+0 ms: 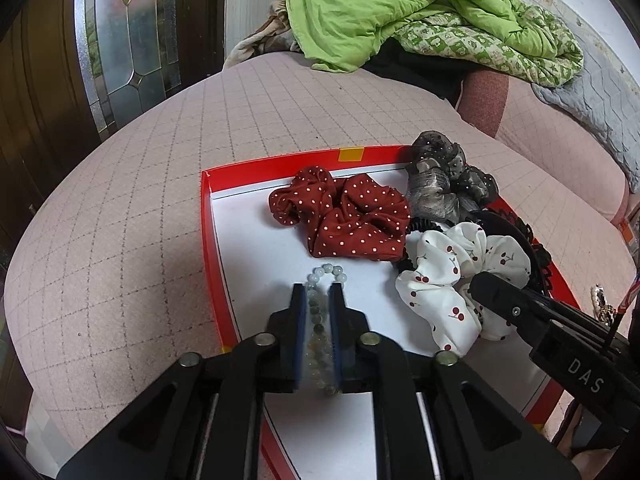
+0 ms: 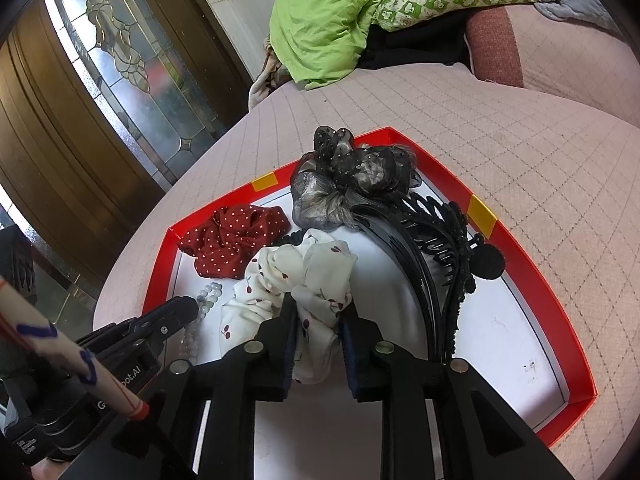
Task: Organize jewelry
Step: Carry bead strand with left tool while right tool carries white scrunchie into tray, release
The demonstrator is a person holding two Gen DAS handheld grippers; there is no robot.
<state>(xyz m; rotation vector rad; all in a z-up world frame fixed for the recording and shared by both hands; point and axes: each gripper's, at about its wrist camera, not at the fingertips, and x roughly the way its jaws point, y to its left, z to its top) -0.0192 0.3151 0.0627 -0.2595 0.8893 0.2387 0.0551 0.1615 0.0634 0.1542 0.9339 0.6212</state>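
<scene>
Jade-green bead bracelet [image 1: 320,320] lies lengthwise between the fingers of the left claw [image 1: 319,290], pinched, low over the red tray [image 1: 208,216]; the right claw [image 2: 318,300] nips the cherry scrunchie [image 2: 296,276] just beside it, its jaws closed on the cloth.

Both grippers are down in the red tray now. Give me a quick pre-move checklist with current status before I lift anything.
1. Left gripper shut on the bead bracelet: ok, beads sit between both fingers.
2. Right gripper around the cherry-print scrunchie: ok, fabric lies between the fingers; firmness of the pinch: cannot tell.
3. Bracelet free of the red polka-dot scrunchie: ok, a gap shows.
4. Cherry-print scrunchie free of the black headbands: cannot tell, they lie against each other.
5. Grippers clear of each other: ok, close but apart.
6. Red tray flat on the pink quilt: ok.
</scene>
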